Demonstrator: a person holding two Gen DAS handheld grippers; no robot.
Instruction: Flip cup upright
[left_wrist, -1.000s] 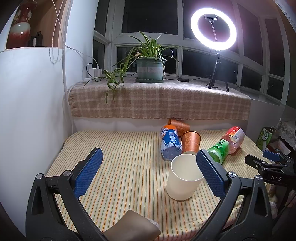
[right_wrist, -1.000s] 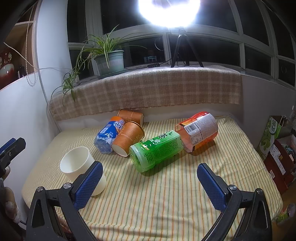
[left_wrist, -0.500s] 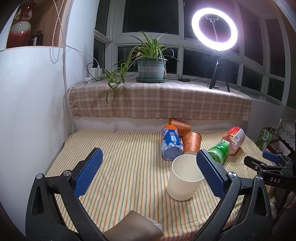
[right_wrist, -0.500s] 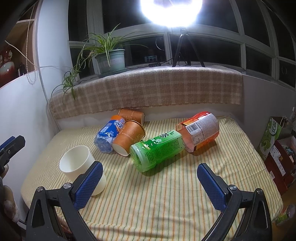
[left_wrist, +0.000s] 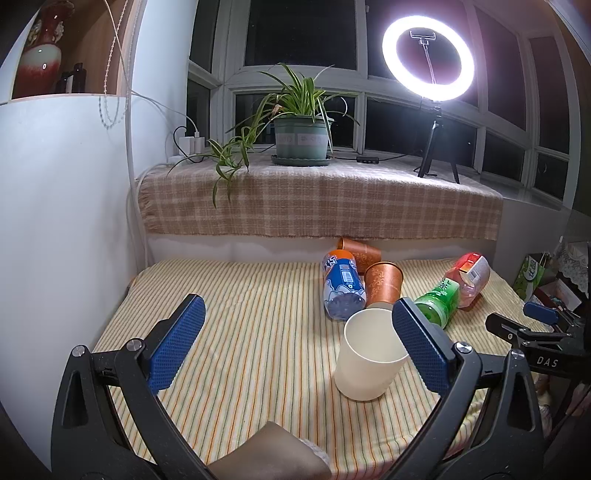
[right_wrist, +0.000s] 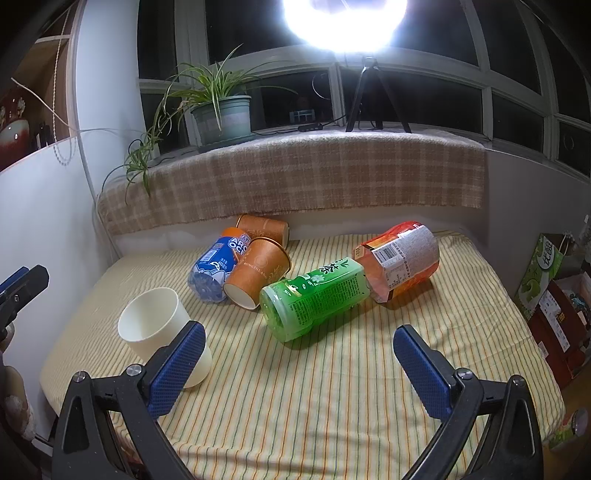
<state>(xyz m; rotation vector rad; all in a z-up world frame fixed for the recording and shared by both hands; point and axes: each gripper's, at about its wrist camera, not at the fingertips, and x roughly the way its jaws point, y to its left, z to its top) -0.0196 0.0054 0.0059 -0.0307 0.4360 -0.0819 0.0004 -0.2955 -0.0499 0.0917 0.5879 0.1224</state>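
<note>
A cream cup (left_wrist: 365, 360) stands upright, mouth up, on the striped cloth (left_wrist: 258, 332) near the front; it also shows in the right wrist view (right_wrist: 155, 326). My left gripper (left_wrist: 295, 343) is open and empty, its right finger just in front of the cup's rim. My right gripper (right_wrist: 299, 365) is open and empty, with the cup behind its left finger. Two orange paper cups lie on their sides, one in front (right_wrist: 258, 271) and one behind (right_wrist: 264, 227).
A blue bottle (right_wrist: 214, 266), a green bottle (right_wrist: 317, 295) and a red-orange bottle (right_wrist: 400, 262) lie on the cloth. A checked ledge (left_wrist: 317, 199) carries a potted plant (left_wrist: 301, 138) and a ring light (left_wrist: 428, 59). A white wall (left_wrist: 55, 221) stands left; boxes (right_wrist: 546, 291) right.
Almost nothing moved. Both views shift very slightly; the cream cup stays upright in the same spot and both grippers stay open.
</note>
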